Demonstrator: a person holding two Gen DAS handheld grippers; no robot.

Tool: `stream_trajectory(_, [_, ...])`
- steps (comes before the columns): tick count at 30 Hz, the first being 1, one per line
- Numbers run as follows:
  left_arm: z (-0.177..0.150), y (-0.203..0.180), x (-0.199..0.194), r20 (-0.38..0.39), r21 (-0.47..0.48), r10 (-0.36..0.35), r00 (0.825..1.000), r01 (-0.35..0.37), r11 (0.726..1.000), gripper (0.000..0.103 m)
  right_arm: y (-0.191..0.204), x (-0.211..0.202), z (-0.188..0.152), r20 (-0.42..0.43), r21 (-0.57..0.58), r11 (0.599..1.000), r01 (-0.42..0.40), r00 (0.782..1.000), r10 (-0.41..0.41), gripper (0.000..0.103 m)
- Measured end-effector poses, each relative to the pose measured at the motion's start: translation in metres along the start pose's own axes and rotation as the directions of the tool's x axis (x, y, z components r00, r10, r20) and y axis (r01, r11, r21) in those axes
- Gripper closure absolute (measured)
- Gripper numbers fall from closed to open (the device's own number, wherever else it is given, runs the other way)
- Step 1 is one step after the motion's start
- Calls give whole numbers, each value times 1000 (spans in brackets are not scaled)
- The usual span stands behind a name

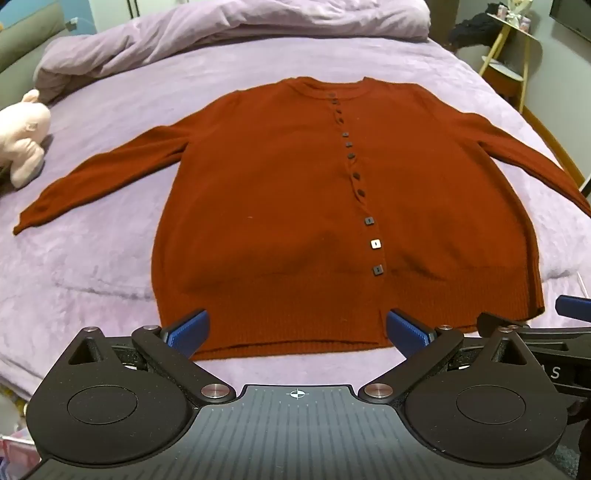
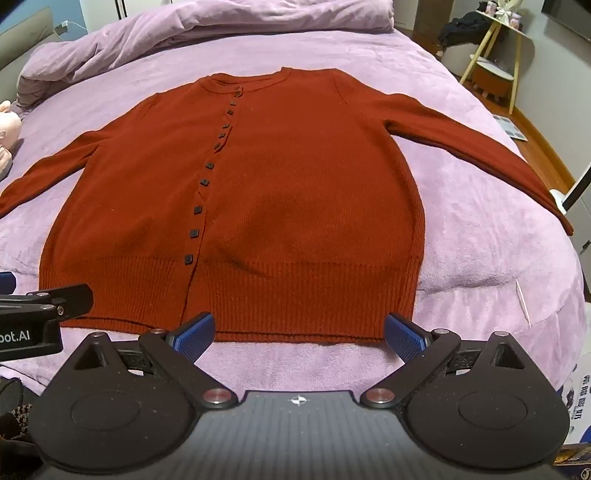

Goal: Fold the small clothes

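A rust-red buttoned cardigan [image 1: 280, 199] [image 2: 280, 192] lies flat and face up on a purple bed, both sleeves spread out to the sides and the hem toward me. My left gripper [image 1: 297, 332] hovers open above the hem's left half, with blue pads wide apart and nothing between them. My right gripper [image 2: 299, 334] hangs open over the hem's right half, also holding nothing. Each gripper's body shows at the edge of the other's view.
A bunched purple duvet [image 1: 221, 33] lies at the head of the bed [image 1: 92, 258]. A pale plush toy [image 1: 24, 136] sits at the left edge. A yellow-legged side table [image 2: 495, 55] stands beyond the bed's right side.
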State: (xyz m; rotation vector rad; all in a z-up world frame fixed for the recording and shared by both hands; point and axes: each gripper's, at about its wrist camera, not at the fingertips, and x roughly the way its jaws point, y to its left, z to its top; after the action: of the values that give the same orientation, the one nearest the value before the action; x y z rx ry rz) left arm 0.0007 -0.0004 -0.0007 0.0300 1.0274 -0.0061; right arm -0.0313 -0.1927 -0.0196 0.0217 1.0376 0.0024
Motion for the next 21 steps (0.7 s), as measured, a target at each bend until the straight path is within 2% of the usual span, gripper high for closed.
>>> stream_trajectory(21, [-2,-1,3,-10,-3,7,1000,-7,1000,0,0,2,-2,-1,0,1000,4,1000,-4,5])
